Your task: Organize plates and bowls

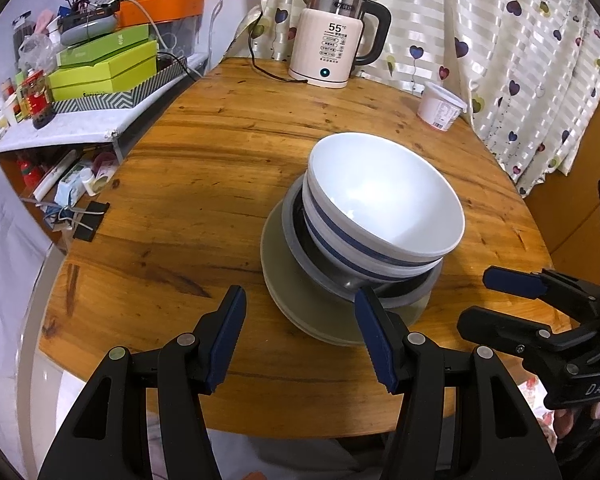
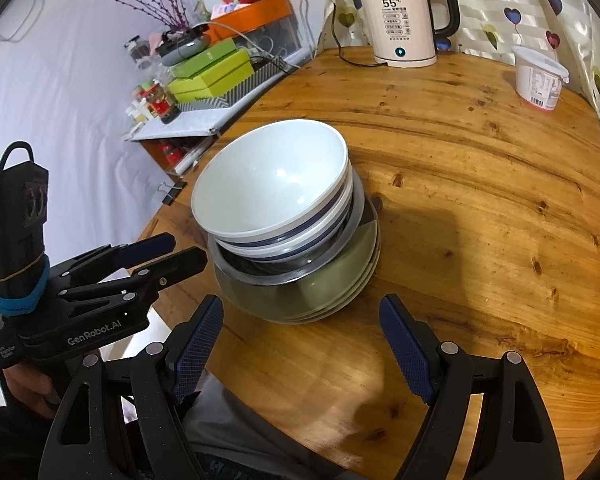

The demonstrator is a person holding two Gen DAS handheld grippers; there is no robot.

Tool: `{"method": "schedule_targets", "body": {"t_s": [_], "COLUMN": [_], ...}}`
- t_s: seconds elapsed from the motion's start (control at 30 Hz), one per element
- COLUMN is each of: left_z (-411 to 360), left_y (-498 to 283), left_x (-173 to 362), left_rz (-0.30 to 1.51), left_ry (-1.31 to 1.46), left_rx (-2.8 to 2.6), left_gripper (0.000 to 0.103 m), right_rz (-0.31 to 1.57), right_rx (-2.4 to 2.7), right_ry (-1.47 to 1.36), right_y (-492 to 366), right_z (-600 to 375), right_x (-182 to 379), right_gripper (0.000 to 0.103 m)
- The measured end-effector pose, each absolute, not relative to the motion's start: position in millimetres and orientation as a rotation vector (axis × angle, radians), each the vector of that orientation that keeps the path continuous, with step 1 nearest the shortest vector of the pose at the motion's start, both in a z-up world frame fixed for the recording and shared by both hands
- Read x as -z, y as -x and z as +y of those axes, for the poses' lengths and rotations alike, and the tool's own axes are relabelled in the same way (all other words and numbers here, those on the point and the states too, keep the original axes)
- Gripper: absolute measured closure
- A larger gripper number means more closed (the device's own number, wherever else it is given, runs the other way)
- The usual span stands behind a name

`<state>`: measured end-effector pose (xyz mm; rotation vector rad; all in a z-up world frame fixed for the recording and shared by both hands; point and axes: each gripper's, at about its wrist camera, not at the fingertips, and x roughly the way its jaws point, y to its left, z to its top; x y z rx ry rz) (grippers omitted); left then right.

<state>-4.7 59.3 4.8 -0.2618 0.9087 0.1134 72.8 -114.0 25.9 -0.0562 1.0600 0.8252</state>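
Both claws hang just short of the stack, and neither one has anything in its grip. The left claw (image 1: 304, 336) stands released, blue pads spread wide, its right-hand finger (image 1: 376, 344) crossing in front of the near edge of the plates without pressing on them. The right claw (image 2: 302, 344) is released too, its pads parted over bare wood, with the pile just ahead of its fingertips.

The pile itself sits near the middle of the round wooden worktop (image 1: 204, 184). At the bottom lie the pale green plates (image 1: 296, 312), stacked flat. On them sits a steel bowl (image 2: 256, 292), and nested in that are the white bowls with blue bands (image 1: 380, 200), the top one tilted so its open mouth leans to one side.

At the far edge of the worktop stands a cream electric kettle (image 1: 332, 48) with a lit display, and off to the right of it a white plastic tub (image 1: 440, 106), well apart from the stack. Beyond the worktop's left edge, green boxes (image 1: 104, 68) pile on a cluttered side shelf.
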Motion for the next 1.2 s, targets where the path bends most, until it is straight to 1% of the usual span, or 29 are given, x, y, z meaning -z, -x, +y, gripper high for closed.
{"method": "schedule_targets", "body": {"t_s": [1.2], "left_z": [56.5], "left_y": [1.5], "left_x": [4.7], "left_rz": [0.938], "left_ry": [0.248], "left_rx": [-0.12], "left_gripper": [0.045], "right_rz": [1.078], "right_rx": [-0.825], "right_ry": [0.095], "right_y": [-72.2], "right_z": [-108.4], "right_x": [-19.2], "right_gripper": [0.022]}}
